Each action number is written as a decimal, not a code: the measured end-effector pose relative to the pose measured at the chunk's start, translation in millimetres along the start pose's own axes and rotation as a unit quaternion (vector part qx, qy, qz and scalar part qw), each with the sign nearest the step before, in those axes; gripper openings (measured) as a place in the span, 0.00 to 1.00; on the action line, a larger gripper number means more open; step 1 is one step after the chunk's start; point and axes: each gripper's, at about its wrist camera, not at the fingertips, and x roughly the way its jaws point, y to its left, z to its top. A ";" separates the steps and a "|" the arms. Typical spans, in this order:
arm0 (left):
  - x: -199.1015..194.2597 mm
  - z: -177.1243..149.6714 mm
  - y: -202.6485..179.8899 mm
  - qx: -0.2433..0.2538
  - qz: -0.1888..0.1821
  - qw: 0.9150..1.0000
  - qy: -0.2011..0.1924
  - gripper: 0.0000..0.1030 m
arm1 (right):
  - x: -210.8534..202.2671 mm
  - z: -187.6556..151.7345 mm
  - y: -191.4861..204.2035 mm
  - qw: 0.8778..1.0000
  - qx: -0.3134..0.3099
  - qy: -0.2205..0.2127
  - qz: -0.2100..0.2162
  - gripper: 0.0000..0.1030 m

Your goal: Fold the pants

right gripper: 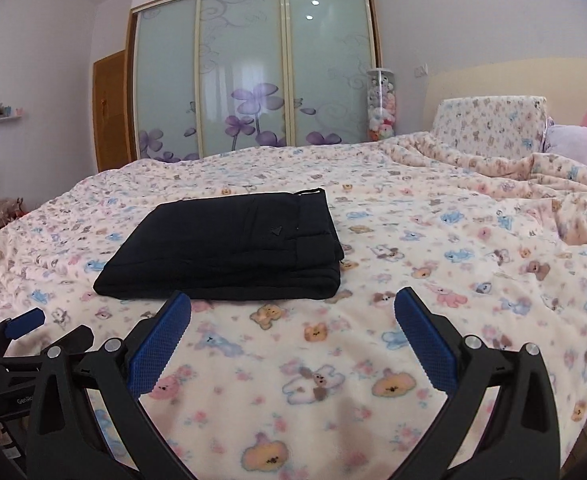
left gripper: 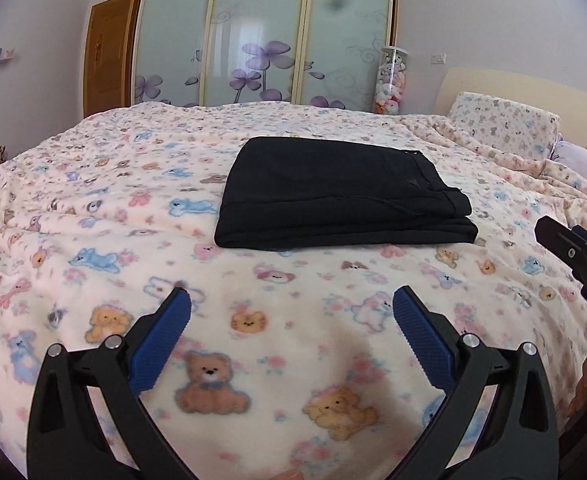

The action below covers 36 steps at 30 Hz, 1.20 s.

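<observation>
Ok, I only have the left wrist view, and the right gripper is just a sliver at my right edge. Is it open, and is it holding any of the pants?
Observer: The right gripper is open and holds nothing. Only the teddy-bear blanket shows between its fingers.
Operator: Where do the pants sit relative to it?
Observer: In the right wrist view the folded pants lie flat on the blanket, ahead of the gripper and off to its left. Nothing lies straight in front of its right finger but blanket.
</observation>
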 end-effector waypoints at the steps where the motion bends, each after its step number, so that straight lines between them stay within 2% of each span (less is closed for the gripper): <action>1: 0.6 0.0 0.1 -0.001 0.001 1.000 0.002 0.98 | 2.0 -0.5 -0.5 1.000 0.002 0.003 -0.001 0.99; 11: 2.2 -0.7 -0.3 0.000 0.012 1.000 0.009 0.98 | 8.2 -9.4 4.4 1.000 -0.007 0.010 -0.027 0.99; 36: 9.3 -2.9 -5.8 0.029 0.029 0.999 0.027 0.98 | 18.3 -21.7 16.7 0.998 -0.036 0.023 -0.036 0.99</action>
